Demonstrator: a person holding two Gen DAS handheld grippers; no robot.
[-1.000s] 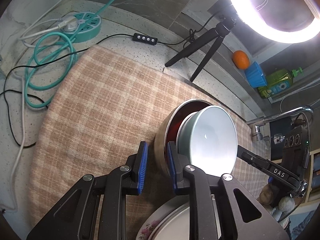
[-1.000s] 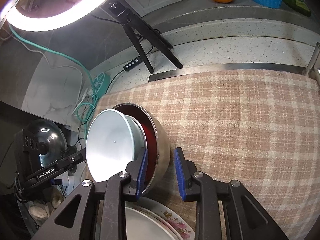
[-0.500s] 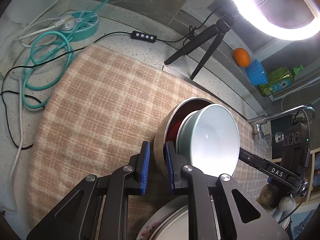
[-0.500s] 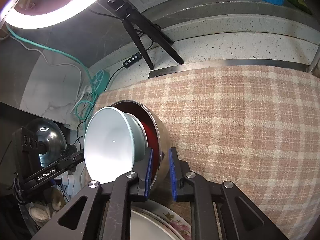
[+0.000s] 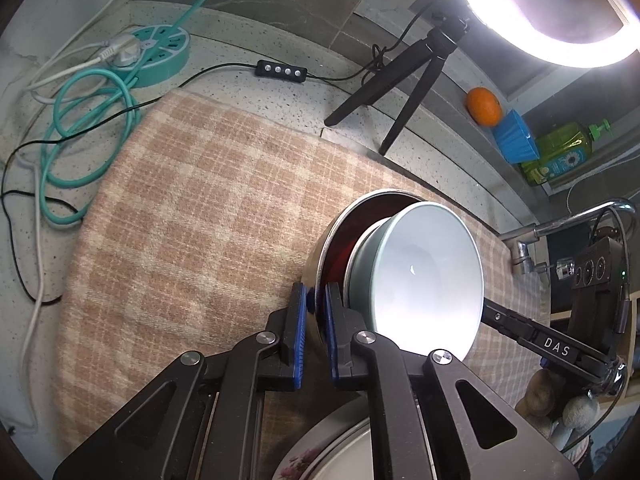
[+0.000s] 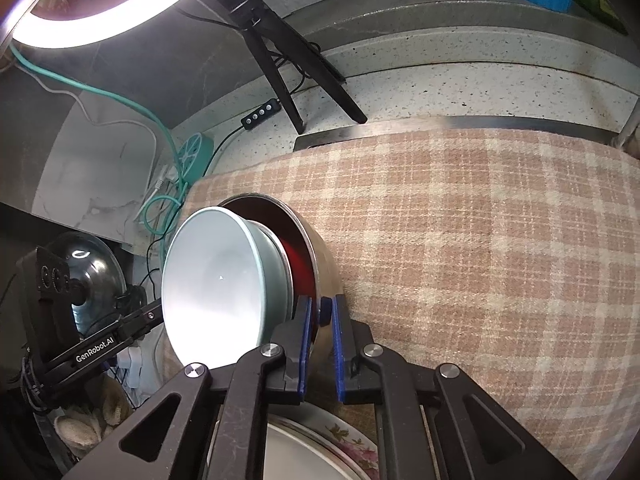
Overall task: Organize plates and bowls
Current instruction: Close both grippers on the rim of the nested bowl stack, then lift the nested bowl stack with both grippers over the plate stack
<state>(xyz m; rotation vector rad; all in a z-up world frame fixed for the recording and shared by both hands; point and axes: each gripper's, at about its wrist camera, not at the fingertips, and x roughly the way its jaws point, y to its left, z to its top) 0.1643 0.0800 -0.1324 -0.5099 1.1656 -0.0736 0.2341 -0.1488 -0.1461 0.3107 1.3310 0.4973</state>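
My left gripper and right gripper have just closed and now pinch opposite edges of the round steel bowl with a red inside, which sits on the checked beige cloth with a pale blue-green ceramic bowl nested in it. I judge that the thin, slick rim could slip if I lift unevenly, tipping the inner bowl onto the flowered plate below. "DAS" is printed on the right gripper's arm, "GenRobot.AI" on the left's.

The rim of a steel bowl with a red inside is being pinched by the right gripper, whose jaws have just been closing. A pale blue ceramic bowl is being carried inside it, above a checked beige cloth.
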